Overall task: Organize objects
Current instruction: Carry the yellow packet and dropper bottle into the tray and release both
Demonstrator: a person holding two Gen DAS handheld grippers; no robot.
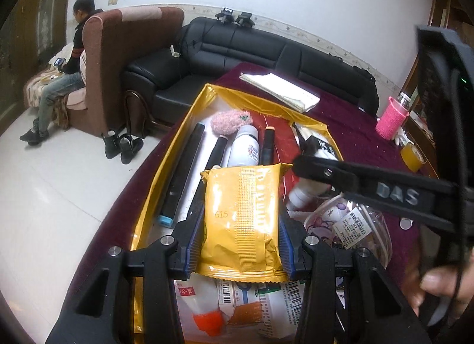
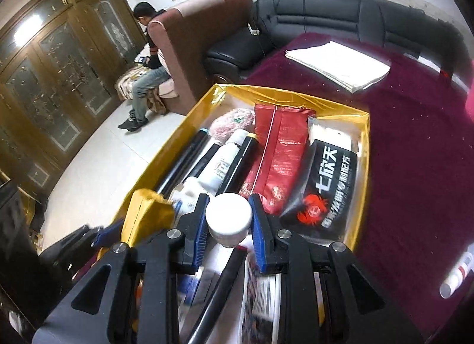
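In the left wrist view my left gripper is shut on a yellow snack packet, its blue pads pressing both sides. It hangs over the near part of a gold-lined box. My right gripper is shut on a small white-capped jar above the same box. The yellow packet shows at its left. The right gripper's finger crosses the left wrist view. Inside lie a pink fluffy item, a white spray can, black tubes, a red packet and a black crab-print packet.
The box rests on a dark red tablecloth. Folded white paper lies beyond it; a pink-sleeved bottle and an orange drink stand at right. A clear bag sits beside the box. A person sits by the brown armchair.
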